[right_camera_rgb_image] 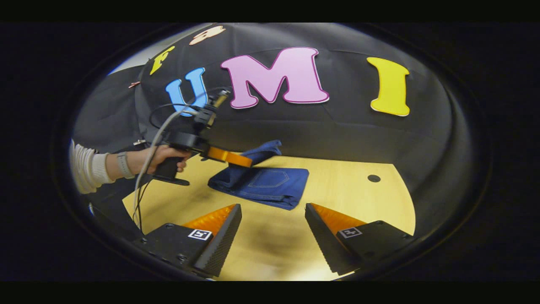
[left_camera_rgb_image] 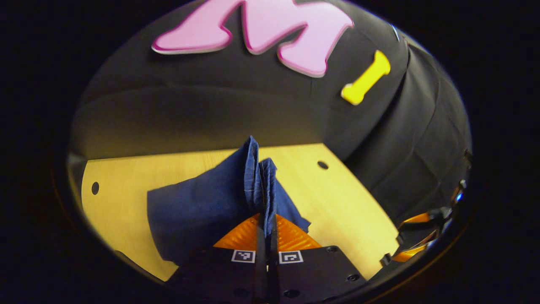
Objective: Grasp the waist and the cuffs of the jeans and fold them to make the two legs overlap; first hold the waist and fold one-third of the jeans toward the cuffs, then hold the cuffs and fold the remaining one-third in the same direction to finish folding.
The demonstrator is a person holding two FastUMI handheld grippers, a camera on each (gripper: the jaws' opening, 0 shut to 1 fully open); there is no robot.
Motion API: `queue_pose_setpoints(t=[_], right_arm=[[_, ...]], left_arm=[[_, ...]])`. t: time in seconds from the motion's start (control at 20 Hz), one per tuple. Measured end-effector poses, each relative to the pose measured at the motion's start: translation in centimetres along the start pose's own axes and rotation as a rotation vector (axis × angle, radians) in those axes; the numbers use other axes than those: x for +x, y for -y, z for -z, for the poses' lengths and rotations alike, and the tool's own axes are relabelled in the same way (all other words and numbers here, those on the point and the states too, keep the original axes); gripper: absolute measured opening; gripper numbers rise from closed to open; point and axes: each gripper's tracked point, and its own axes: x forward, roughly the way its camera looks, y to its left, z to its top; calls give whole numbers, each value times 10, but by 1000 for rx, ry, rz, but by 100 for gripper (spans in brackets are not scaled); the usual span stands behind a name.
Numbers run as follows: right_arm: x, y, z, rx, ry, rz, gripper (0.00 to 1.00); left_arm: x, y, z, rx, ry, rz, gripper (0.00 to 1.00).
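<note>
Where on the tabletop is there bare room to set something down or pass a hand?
Bare wood lies between the open right hand-held gripper and the jeans, and from the jeans to the round hole. It is crowded at the jeans' near end, where the left hand-held gripper pinches lifted denim.

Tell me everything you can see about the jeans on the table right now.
The jeans are dark blue denim, folded into a compact stack lying on the light wooden table. A stitched back pocket faces up on the top layer. One end of the fabric is lifted off the stack, bunched into upright folds and pinched between the fingers of the left gripper, which a hand holds. The right gripper hangs open, nearer the camera and apart from the cloth.
</note>
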Motion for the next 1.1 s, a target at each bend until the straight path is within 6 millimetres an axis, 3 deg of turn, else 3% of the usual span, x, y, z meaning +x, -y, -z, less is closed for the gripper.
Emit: queue_pose_setpoints(t=[0.1,0.25,0.3,0.45,0.5,0.55,0.6,0.65,0.7,0.8,1.0,1.1], right_arm=[[-9,8,7,-23,0,-20,93],[-23,12,13,-29,11,-45,93],[-27,13,14,-31,16,-51,93],[-38,18,16,-54,33,-38,93],[-43,18,13,-67,49,-28,93],[-48,22,9,-90,65,0,93],[-55,25,3,-116,86,35,92],[-62,26,-6,-135,117,60,84],[-68,24,-16,-147,143,84,93],[-84,16,-35,-151,194,121,94],[-115,-20,-76,-161,305,198,98],[-129,-46,-94,-160,350,242,98]], left_arm=[[25,6,21,-2,-66,-71,6],[44,18,39,-55,-121,-98,17],[43,26,38,-61,-114,-93,13],[16,47,21,-40,-20,-86,69],[-2,52,9,-22,43,-99,88],[-24,55,-1,1,105,-112,100],[-51,59,-10,24,167,-131,99],[-78,64,-15,41,231,-151,97],[-105,69,-19,44,291,-167,97],[-162,78,-17,55,390,-198,97],[-275,85,-4,75,567,-263,97],[-318,84,16,49,615,-280,97]])
